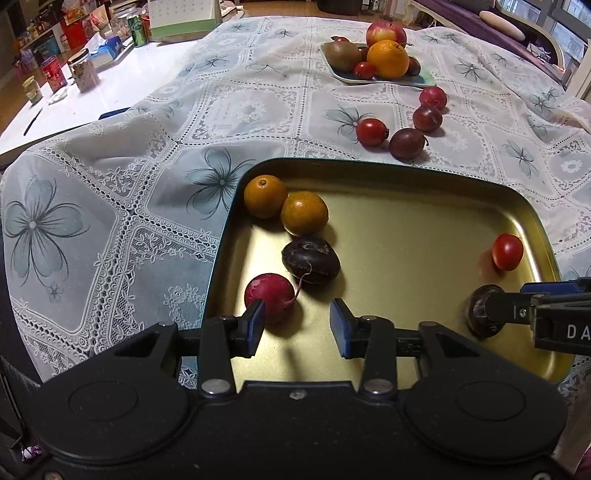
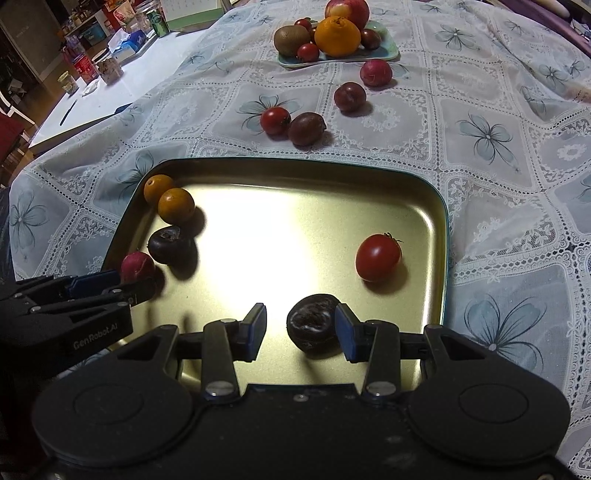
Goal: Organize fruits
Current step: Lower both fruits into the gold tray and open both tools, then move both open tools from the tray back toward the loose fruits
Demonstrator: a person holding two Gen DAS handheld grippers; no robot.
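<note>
1. A gold tray [image 2: 439, 236] sits on a lacy tablecloth [image 1: 110, 221] with blue flowers.
2. The left gripper [image 1: 297, 323] hangs over the tray's near edge with its jaws wide apart and nothing between them. Its left finger [image 1: 255, 325] is right beside a pink radish [image 1: 267, 295]; I cannot tell if they touch.
3. The right gripper [image 2: 301, 326] is spread open too. A dark wrinkled fruit [image 2: 312, 321] lies on the tray between its fingers, close against the right one, with a gap on the left.
4. Down the tray's left wall, from 10 o'clock to 8 o'clock, sit two small oranges [image 2: 175, 205], a dark round fruit [image 2: 170, 245], then the radish.
5. A red tomato [image 2: 376, 256] lies alone at 3 o'clock, near the right wall.
6. The middle of the tray is bare and shiny, with lots of room.
7. Past the tray's far edge, at 12 o'clock, four loose fruits lie on the cloth: a small tomato [image 2: 274, 120], a brown-red fruit [image 2: 306, 128], a plum [image 2: 349, 96] and another radish [image 2: 375, 72].
8. Farther back, a pale green plate [image 2: 388, 51] holds a pile with a big orange [image 2: 338, 36], a kiwi [image 2: 291, 40] and an apple [image 2: 347, 9].
</note>
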